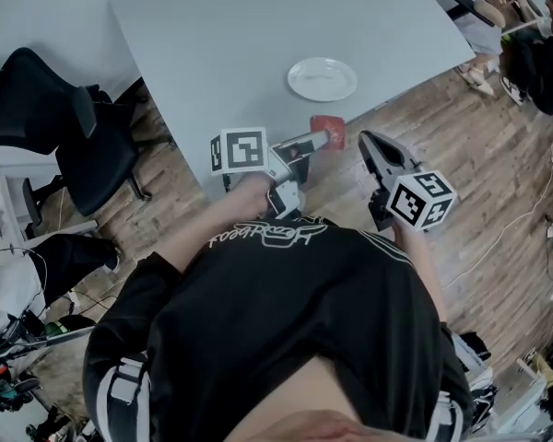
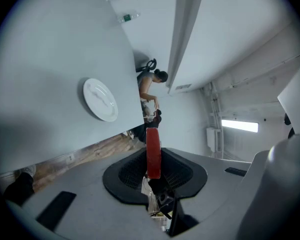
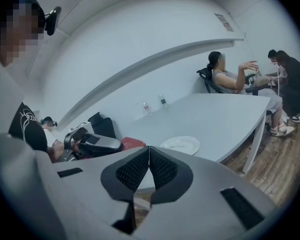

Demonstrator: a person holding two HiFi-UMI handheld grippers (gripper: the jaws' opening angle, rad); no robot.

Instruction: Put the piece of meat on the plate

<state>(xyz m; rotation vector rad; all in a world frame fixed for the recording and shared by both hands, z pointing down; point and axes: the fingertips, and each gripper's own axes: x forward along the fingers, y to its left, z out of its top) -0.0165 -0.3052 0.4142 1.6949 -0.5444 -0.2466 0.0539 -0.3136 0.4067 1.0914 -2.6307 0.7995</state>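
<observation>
In the head view, the left gripper (image 1: 323,140) holds the red piece of meat (image 1: 327,124) right at the near edge of the surface (image 1: 212,35). The white plate (image 1: 322,78) sits a little past that edge with lots of bare room around it, so I think the meat only needs to go forward and down. In the left gripper view the jaws are partly closed and pinch the meat between them so it cannot drop, and in the right gripper view the right gripper (image 3: 149,153) has its jaws shut tight on nothing, off to the side and out of the way.
</observation>
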